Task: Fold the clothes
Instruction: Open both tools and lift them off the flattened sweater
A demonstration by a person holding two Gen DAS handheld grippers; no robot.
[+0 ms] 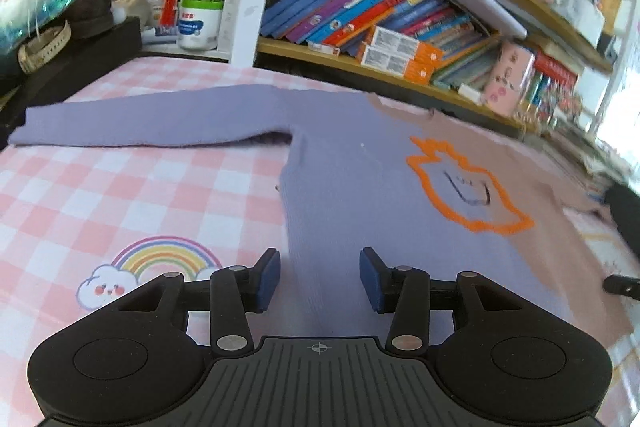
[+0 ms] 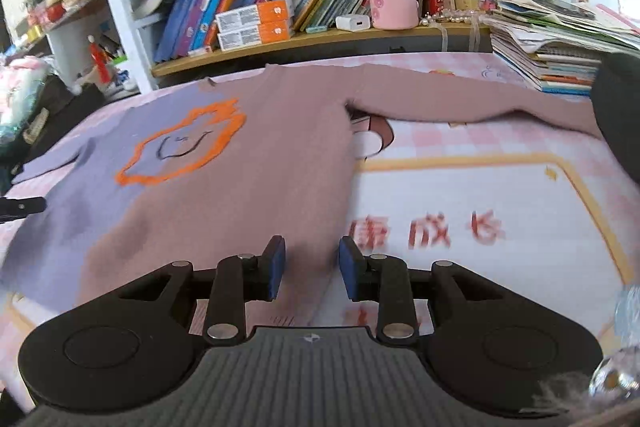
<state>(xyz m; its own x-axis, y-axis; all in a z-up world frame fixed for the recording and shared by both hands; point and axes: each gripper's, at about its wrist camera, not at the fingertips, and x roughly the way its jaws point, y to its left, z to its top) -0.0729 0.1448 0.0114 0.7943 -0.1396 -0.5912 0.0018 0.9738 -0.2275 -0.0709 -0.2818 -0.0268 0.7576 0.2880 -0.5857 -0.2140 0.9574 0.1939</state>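
Observation:
A two-tone sweater (image 1: 360, 187) lies flat on the pink checked cloth, purple on its left half, dusty pink on its right half (image 2: 260, 167), with an orange outlined face (image 1: 464, 183) on the chest. Its purple sleeve (image 1: 140, 123) stretches out to the left and its pink sleeve (image 2: 460, 99) to the right. My left gripper (image 1: 320, 279) hovers open over the purple hem, nothing between its pads. My right gripper (image 2: 312, 267) is open above the pink hem's right edge, also holding nothing.
A bookshelf (image 1: 400, 23) packed with books runs along the far edge. A pen holder (image 1: 200, 23) and clutter stand at the back left, a stack of books (image 2: 560, 47) at the back right. A rainbow print (image 1: 160, 263) marks the checked cloth (image 1: 120, 195).

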